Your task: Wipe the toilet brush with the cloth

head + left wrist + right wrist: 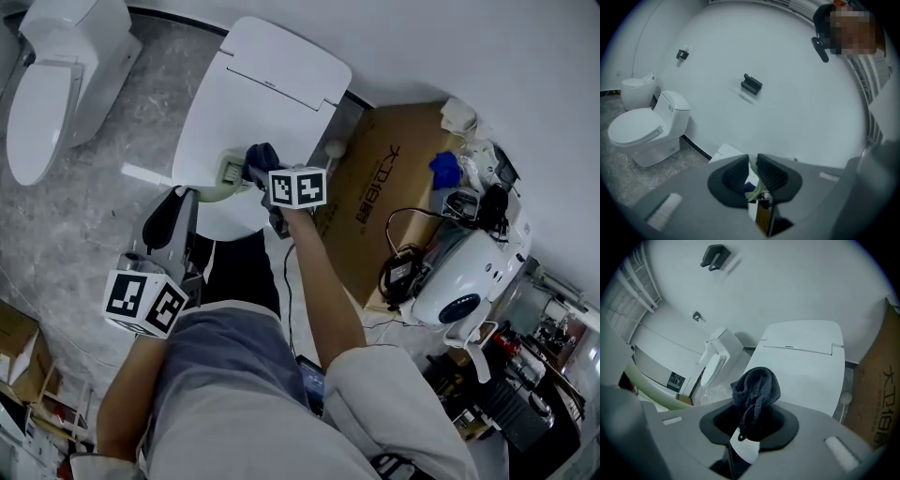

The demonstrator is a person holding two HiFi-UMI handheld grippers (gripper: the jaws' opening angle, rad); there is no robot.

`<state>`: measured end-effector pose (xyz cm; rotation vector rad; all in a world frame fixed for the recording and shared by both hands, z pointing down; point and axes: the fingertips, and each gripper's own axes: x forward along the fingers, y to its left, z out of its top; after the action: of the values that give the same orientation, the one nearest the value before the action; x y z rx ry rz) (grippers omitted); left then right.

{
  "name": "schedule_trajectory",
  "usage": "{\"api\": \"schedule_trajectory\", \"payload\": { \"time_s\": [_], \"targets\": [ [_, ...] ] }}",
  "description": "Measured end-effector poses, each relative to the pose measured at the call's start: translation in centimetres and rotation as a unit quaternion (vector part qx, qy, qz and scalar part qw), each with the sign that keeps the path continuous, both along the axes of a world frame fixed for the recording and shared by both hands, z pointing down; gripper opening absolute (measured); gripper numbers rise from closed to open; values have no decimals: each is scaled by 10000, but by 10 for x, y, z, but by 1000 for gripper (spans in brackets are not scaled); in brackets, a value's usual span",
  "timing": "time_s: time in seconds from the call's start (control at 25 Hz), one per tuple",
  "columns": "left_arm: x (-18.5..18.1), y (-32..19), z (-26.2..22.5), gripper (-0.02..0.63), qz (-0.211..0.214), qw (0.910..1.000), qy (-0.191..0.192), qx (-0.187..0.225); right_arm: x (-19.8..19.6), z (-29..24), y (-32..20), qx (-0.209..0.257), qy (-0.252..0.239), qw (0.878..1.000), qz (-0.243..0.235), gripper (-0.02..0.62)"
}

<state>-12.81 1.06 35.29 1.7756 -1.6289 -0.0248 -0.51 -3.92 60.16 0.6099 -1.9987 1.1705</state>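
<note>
The toilet brush (217,184) is pale green with a white end and lies across the front of the closed white toilet lid (262,94). My left gripper (190,195) is shut on its slim handle (753,169), seen between the jaws in the left gripper view. My right gripper (259,171) is shut on a bunched dark blue cloth (262,155), which rests against the brush close to the left jaws. In the right gripper view the cloth (756,390) bulges out of the jaws, and the brush (654,391) curves past at the left.
A second white toilet (56,84) stands at the upper left on the grey stone floor. A flat cardboard box (394,187) lies to the right of the near toilet, with a white appliance (469,281), cables and clutter beyond it. The person's legs fill the lower middle.
</note>
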Motion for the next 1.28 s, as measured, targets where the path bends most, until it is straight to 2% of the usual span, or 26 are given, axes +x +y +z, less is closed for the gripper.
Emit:
{"api": "schedule_trajectory", "payload": {
  "time_s": [0.28, 0.84, 1.28],
  "targets": [
    [2, 2, 0, 0, -21, 10000, 20, 10, -9, 2, 1, -4, -133, 9999, -82, 95],
    [2, 2, -1, 0, -98, 10000, -8, 12, -37, 10, -6, -282, -298, 9965, -726, 95],
    [1, 1, 1, 0, -147, 9999, -36, 16, -61, 12, -7, -426, -635, 9931, -892, 95]
  ]
}}
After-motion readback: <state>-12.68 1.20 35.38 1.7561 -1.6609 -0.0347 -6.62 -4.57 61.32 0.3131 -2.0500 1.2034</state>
